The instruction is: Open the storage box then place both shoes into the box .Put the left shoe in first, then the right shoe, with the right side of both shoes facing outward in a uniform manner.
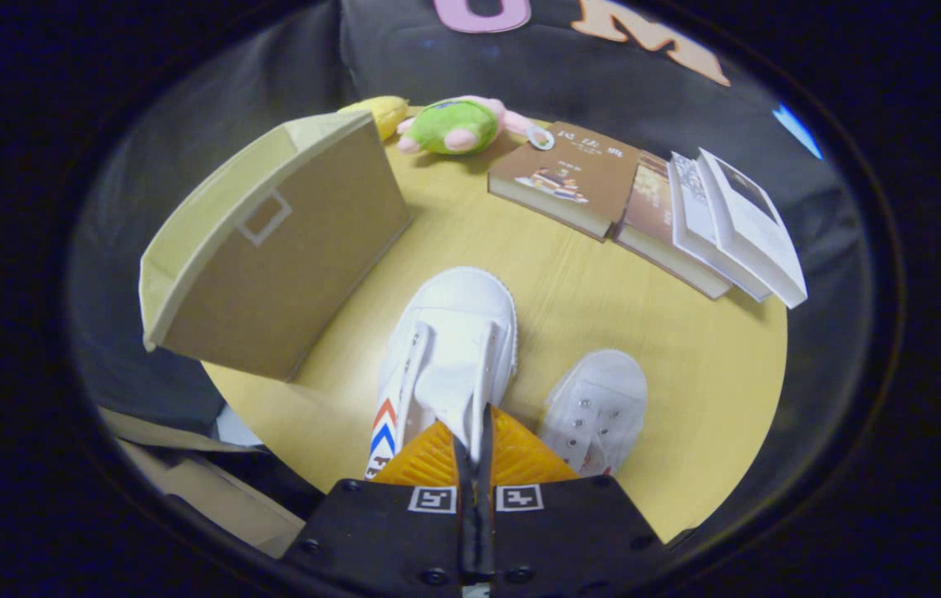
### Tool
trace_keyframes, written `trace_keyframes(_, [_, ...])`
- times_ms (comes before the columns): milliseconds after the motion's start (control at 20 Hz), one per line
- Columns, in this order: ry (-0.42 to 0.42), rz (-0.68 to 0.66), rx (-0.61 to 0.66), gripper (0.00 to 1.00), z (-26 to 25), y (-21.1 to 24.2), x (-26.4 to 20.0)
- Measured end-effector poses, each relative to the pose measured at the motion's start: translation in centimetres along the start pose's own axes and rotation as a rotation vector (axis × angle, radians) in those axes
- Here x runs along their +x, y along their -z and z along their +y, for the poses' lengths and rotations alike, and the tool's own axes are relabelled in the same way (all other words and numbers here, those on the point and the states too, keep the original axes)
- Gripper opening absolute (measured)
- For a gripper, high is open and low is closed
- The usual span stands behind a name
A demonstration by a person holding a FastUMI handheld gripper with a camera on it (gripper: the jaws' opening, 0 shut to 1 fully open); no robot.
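Observation:
My gripper (477, 428) is shut on a white canvas shoe (458, 332), its orange fingers (424, 457) pinching the shoe's upper edge near the opening. The shoe's toe points away from me, and red and blue chevrons show on its left side. It looks raised above the yellow table (711, 374), though I cannot tell for sure. The second white shoe (599, 403) lies on the table just right of the fingers, toe also pointing away. The tan fabric storage box (287, 249) stands ahead and to the left, its light inner lining showing along its far left side.
Beyond the shoes, several books (661, 208) lie fanned out at the table's far right. A green and pink plush toy (458, 124) and a yellow one (385, 110) sit at the far edge behind the box. The table's rim curves close on the right.

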State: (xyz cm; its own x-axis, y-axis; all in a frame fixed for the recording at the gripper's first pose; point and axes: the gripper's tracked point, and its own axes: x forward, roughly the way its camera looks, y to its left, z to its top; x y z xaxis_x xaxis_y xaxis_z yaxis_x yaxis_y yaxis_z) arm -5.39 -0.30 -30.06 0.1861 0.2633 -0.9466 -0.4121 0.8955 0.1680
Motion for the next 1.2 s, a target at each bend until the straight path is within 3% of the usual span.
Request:
trace_keyframes(400, [-0.067, -0.107, 0.212, 0.03, 2.6, -5.6, -5.8])
trace_keyframes(850, [-0.181, -0.255, 0.240, 0.04, 10.5, -14.6, -10.8])
trace_keyframes(1200, [-0.274, -0.277, 0.231, 0.03, 18.8, -18.7, -9.0])
